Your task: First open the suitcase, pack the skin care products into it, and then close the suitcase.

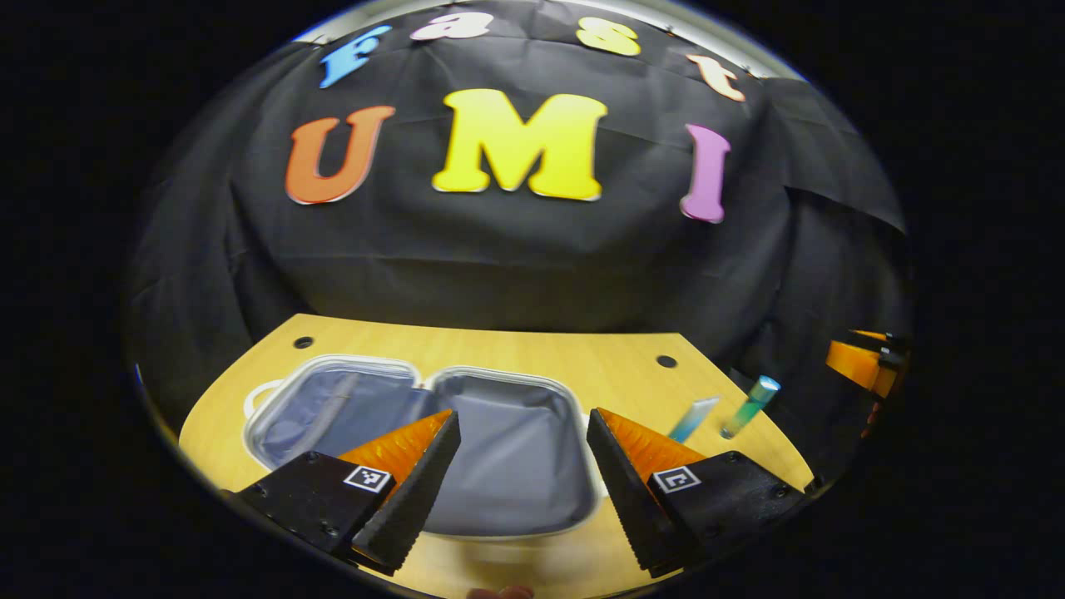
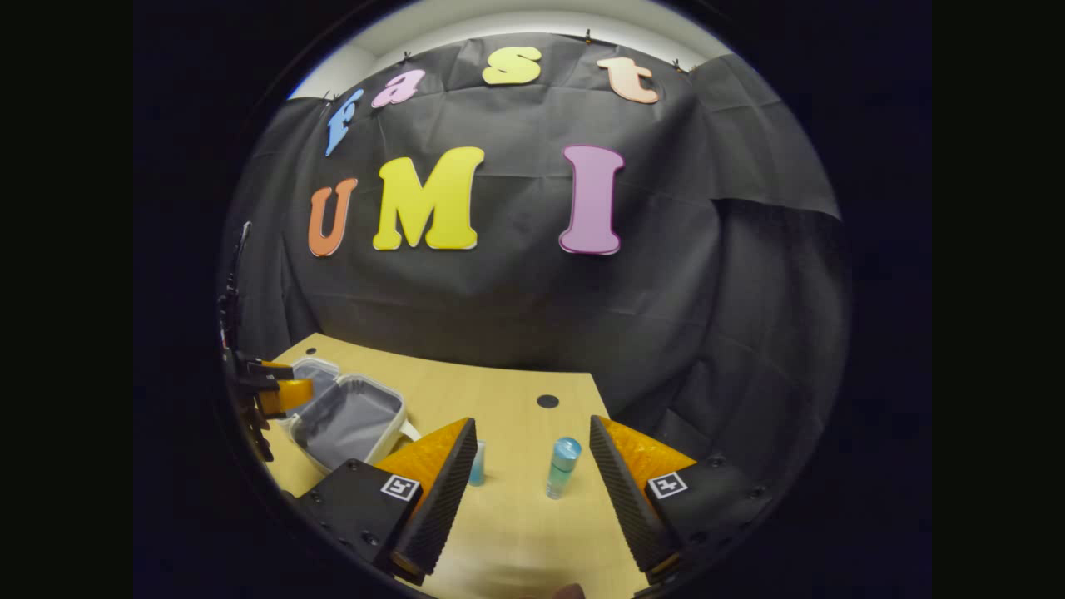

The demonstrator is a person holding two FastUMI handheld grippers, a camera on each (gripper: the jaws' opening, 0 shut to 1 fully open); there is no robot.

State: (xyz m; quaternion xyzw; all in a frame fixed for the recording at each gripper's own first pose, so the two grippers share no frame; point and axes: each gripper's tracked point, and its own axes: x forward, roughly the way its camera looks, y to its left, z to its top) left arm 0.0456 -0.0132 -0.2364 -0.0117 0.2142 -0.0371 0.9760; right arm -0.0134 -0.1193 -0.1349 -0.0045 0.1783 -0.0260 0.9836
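Observation:
A small white suitcase [image 1: 416, 383] lies open flat on the wooden table, both grey-lined halves empty. My left gripper [image 1: 522, 466] hangs open just above its right half, nothing between the fingers. Two skin care products stand to the right of the case: a pale blue tube [image 1: 692, 418] and a teal bottle with a blue cap [image 1: 750, 405]. In the right gripper view the teal bottle [image 2: 562, 467] stands upright between the open fingers of my right gripper [image 2: 532, 470], a little ahead of them and untouched. The blue tube [image 2: 477, 463] is half hidden behind the left finger. The suitcase [image 2: 349, 420] lies at far left.
The light wooden table [image 2: 507, 532] has round cable holes near its back edge [image 1: 666, 361]. The black cloth wall stands close behind it. The other gripper shows at the left edge of the right gripper view [image 2: 274, 395], over the case.

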